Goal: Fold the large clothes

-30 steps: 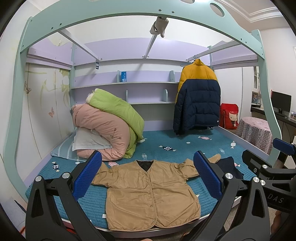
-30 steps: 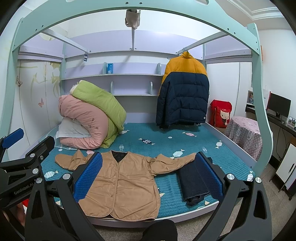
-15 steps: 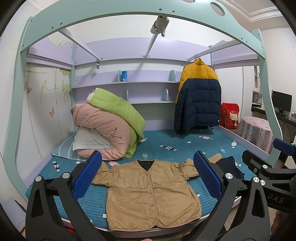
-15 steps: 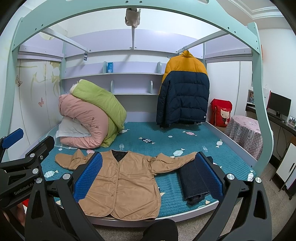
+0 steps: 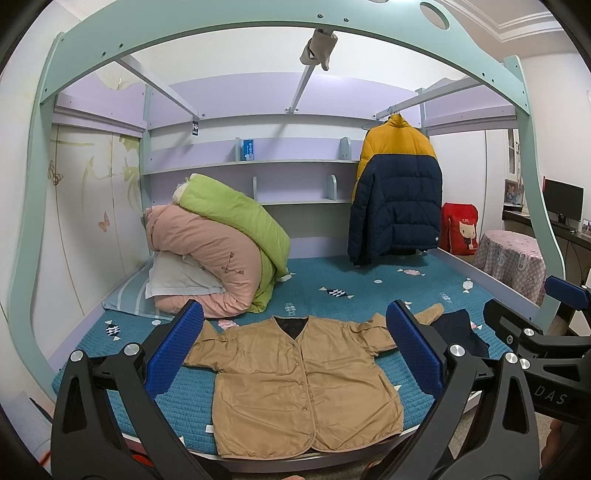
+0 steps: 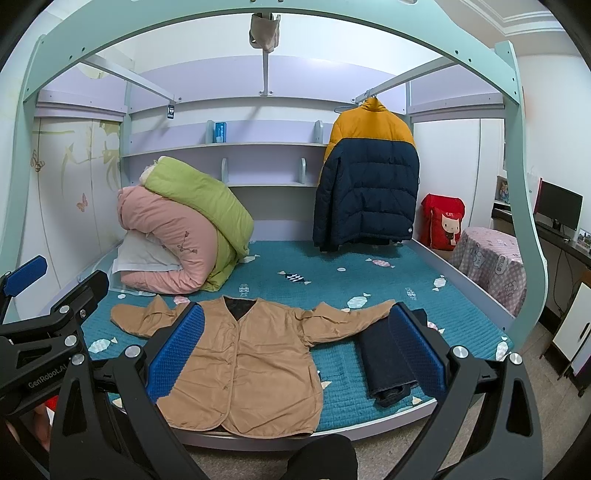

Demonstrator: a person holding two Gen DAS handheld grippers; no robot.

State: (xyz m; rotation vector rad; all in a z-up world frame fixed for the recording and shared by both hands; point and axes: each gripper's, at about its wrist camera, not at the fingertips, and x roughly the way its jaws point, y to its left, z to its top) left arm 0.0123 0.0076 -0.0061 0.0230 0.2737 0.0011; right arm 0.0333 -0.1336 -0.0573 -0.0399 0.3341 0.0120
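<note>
A tan button-front jacket (image 5: pixel 295 384) lies flat, front up, near the front edge of the teal bed (image 5: pixel 332 291), sleeves spread to both sides; it also shows in the right wrist view (image 6: pixel 251 365). A folded dark navy garment (image 6: pixel 384 362) lies to its right by the right sleeve end. My left gripper (image 5: pixel 295 350) is open and empty, held in front of the bed before the jacket. My right gripper (image 6: pixel 291 350) is open and empty, to the right of the left one, also short of the bed.
Rolled pink and green quilts (image 5: pixel 221 251) with a pillow fill the bed's back left. A yellow and navy puffer coat (image 5: pixel 395 195) hangs at the back right. The mint bed frame arch (image 5: pixel 258 22) spans overhead. A small covered table (image 6: pixel 487 266) stands right of the bed.
Both views have barely shifted; the left gripper has tilted slightly upward. The jacket and the folded garment have not moved.
</note>
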